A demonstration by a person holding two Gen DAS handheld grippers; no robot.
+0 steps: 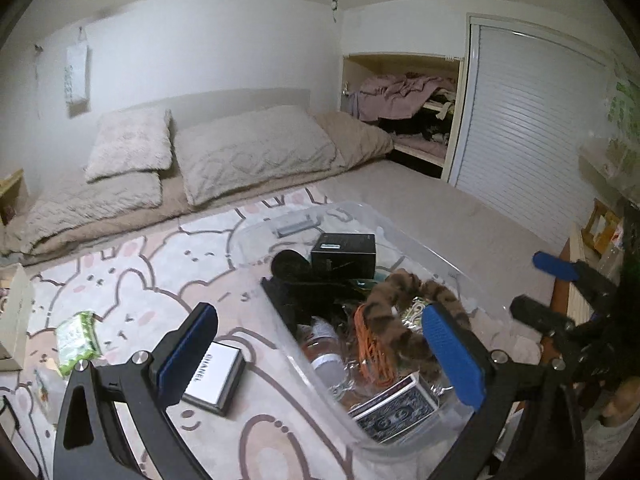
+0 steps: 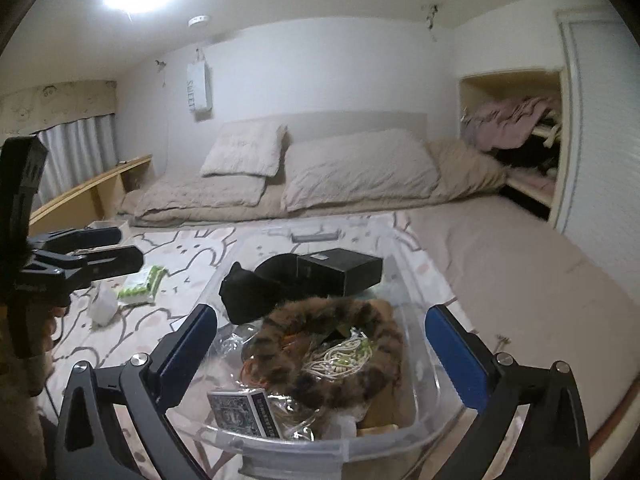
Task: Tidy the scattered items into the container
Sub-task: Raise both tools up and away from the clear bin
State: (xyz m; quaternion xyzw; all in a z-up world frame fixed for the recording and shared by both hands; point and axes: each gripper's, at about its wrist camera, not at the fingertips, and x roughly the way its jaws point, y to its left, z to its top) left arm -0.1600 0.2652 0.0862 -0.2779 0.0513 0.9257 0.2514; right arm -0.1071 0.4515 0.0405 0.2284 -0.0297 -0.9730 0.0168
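Note:
A clear plastic container (image 1: 424, 250) (image 2: 308, 446) stands on the patterned rug. It holds a black box (image 1: 344, 254) (image 2: 340, 270), a black pouch (image 2: 244, 292), a leopard-print furry band (image 1: 394, 320) (image 2: 320, 368), a deck of cards (image 1: 396, 410) (image 2: 244, 410) and cords. My left gripper (image 1: 320, 354) is open and empty, its left finger beside a white Chanel box (image 1: 214, 376) lying on the rug and its right finger over the container. My right gripper (image 2: 322, 356) is open and empty above the container's near end. A green packet (image 1: 76, 340) (image 2: 142, 284) lies on the rug to the left.
A bed with beige pillows (image 1: 256, 152) lies behind the rug. An open closet (image 1: 404, 112) with clothes is at the back right. A small pale object (image 2: 102, 304) sits near the green packet. In the right wrist view the left gripper (image 2: 104, 250) shows at the left edge.

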